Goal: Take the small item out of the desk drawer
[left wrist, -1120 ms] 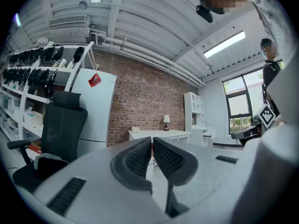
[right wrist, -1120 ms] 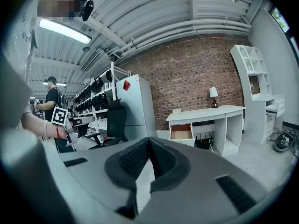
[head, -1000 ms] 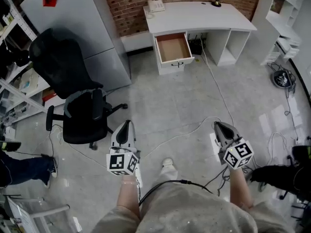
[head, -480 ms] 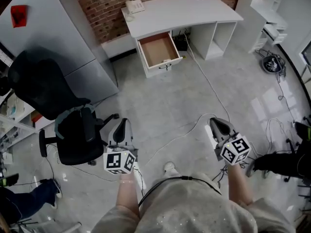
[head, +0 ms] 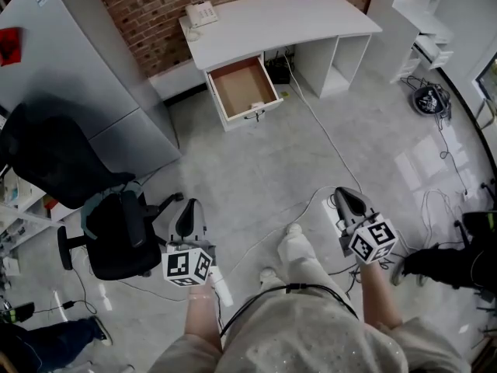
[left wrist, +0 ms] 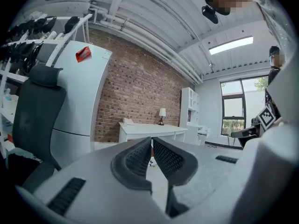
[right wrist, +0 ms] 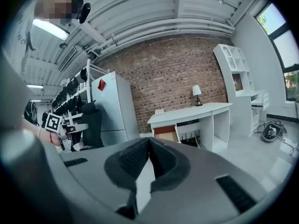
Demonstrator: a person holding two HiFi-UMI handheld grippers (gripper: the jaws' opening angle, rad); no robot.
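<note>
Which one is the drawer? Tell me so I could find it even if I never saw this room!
Find the red brick wall; a long white desk stands against it. Under the desk end that holds the white telephone, one white drawer is pulled out into the room. Its bare brown inside faces up, unlike the white open compartments beside it.

The desk (head: 272, 26) was white, its open drawer (head: 242, 86) brown inside. Behind it, the wall (head: 147, 10) was red-brown brick in staggered rows. The chair (head: 70, 169) was black, and the floor (head: 256, 162) a mottled pale grey. The tall cabinet (head: 70, 76) was light grey with 1 red tag (head: 9, 57). The left gripper (head: 189, 207) and right gripper (head: 342, 194) were grey, and their 2 cubes bore black-and-white square markers.
</note>
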